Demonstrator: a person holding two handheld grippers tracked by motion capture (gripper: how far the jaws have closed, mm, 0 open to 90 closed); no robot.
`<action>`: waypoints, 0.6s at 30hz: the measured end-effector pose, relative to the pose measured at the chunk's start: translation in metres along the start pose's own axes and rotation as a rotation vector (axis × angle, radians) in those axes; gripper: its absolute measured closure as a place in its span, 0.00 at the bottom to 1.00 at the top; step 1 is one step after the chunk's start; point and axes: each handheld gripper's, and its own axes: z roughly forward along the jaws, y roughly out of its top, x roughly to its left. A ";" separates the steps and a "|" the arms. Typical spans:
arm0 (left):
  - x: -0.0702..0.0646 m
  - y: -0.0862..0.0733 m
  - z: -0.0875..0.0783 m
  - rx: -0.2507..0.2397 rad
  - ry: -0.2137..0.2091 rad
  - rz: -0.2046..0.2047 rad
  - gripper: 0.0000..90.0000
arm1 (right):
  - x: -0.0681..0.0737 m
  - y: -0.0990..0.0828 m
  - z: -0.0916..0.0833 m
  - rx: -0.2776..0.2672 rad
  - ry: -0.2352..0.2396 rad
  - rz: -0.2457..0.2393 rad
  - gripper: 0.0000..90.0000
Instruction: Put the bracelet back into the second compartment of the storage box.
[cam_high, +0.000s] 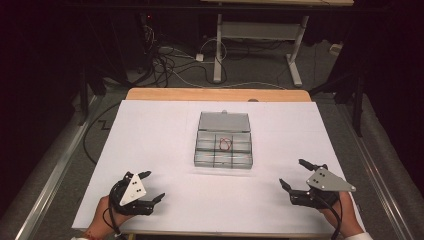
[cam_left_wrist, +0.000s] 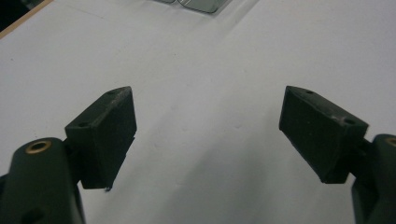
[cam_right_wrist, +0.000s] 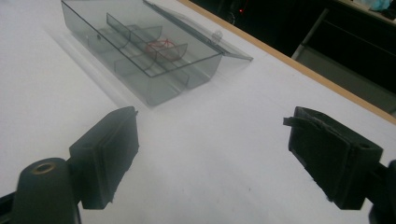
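From the high view, we hold our left gripper (cam_high: 148, 186) and right gripper (cam_high: 294, 172) low over the near edge of the white sheet-covered table (cam_high: 150, 130), one at each corner, both with jaws spread wide and empty. The clear smoky plastic compartment box (cam_high: 223, 147) sits in the middle of the sheet with its hinged lid (cam_high: 224, 122) laid back, likely so we can reach the red loop of thin elastic or wire (cam_high: 225, 144) lying in a central compartment. The box is well apart from both grippers, ahead and between them.

In the left gripper view, our left gripper (cam_left_wrist: 208, 128) has its pads wide apart over bare sheet; a corner of the box (cam_left_wrist: 198, 4) peeks in at the top edge.

In the right gripper view, our right gripper (cam_right_wrist: 212, 154) is equally wide, and the box (cam_right_wrist: 140, 51) lies ahead and left of the fingers, the red loop (cam_right_wrist: 159, 46) inside it.
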 end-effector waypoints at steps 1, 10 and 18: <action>0.000 0.000 0.000 0.000 0.000 0.000 0.20 | -0.001 -0.003 -0.001 0.003 -0.002 0.005 0.19; 0.000 0.000 0.000 0.001 -0.001 -0.002 0.20 | -0.004 -0.021 -0.009 0.025 -0.008 0.023 0.19; 0.000 -0.002 0.000 0.006 0.000 -0.004 0.20 | -0.006 -0.039 -0.012 0.058 -0.019 0.039 0.19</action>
